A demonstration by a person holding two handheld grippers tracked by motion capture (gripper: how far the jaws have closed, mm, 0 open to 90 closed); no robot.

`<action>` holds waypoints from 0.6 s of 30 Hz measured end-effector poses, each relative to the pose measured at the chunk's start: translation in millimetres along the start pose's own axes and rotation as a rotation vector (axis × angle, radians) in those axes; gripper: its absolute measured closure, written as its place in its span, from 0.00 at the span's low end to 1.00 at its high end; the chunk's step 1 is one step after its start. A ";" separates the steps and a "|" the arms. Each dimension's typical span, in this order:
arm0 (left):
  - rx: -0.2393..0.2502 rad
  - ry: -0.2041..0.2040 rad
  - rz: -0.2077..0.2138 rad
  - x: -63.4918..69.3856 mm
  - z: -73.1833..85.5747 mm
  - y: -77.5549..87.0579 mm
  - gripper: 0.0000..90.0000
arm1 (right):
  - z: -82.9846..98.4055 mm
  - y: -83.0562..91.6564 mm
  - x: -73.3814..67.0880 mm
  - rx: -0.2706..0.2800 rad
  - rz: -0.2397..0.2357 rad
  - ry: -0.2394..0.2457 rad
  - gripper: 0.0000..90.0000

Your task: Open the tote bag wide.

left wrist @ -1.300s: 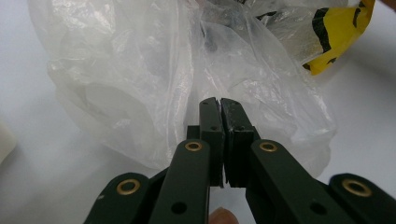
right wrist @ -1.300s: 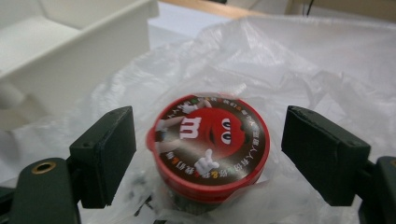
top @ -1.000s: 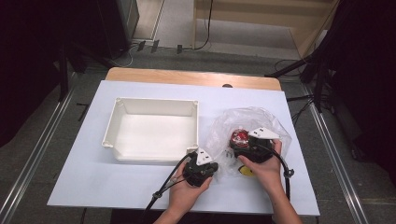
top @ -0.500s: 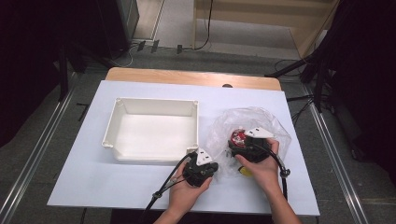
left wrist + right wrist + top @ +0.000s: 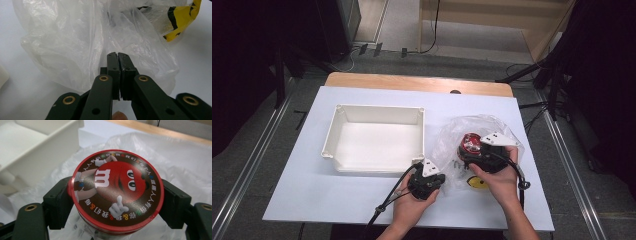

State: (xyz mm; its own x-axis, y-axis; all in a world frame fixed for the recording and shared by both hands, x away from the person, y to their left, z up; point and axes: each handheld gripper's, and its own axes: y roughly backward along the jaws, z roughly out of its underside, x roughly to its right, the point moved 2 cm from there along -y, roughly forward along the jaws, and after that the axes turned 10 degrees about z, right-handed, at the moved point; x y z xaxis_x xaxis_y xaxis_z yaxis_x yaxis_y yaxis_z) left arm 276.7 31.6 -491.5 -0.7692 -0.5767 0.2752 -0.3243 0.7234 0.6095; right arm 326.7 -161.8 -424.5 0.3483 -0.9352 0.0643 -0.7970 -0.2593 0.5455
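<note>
Candy tin (image 5: 470,144) is seen in the high view inside the clear plastic bag (image 5: 492,129) at the bench's (image 5: 292,185) right side, beside the white tray (image 5: 377,140), gripped by the right tool (image 5: 473,154) while the left tool (image 5: 428,176) is closed at the bag's near edge. In the left gripper view, thin film is pinched between closed jaws, so tearing or slipping is judged possible, dragging the bag along with the tin. In the right gripper view, the round tin (image 5: 117,192) is clamped by its smooth sides, where sliding out is judged a risk; the lid bears a white "m", a red M&M's character and a ring of Chinese characters.
</note>
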 end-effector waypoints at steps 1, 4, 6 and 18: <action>0.000 0.001 0.000 -0.1 0.0 0.0 0.99 | -2.3 2.0 0.2 0.008 0.000 0.003 0.26; 0.002 0.005 0.002 0.1 0.0 0.0 0.99 | -11.1 9.9 0.2 0.026 -0.006 0.015 0.26; 0.001 0.002 0.001 -0.2 0.0 0.2 0.99 | -17.7 15.3 0.7 0.039 -0.008 0.016 0.26; 0.051 -0.018 0.031 1.6 0.2 6.2 0.90 | -33.8 22.8 -0.4 0.062 -0.052 0.001 0.26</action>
State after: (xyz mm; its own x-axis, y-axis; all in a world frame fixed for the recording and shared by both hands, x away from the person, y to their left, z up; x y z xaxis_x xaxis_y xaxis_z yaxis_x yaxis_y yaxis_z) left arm 273.3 35.2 -487.4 -0.7891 -0.5468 0.2799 -0.3273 0.7598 0.5617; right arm 325.1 -159.2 -383.8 0.3906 -0.9198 0.0382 -0.8066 -0.3219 0.4958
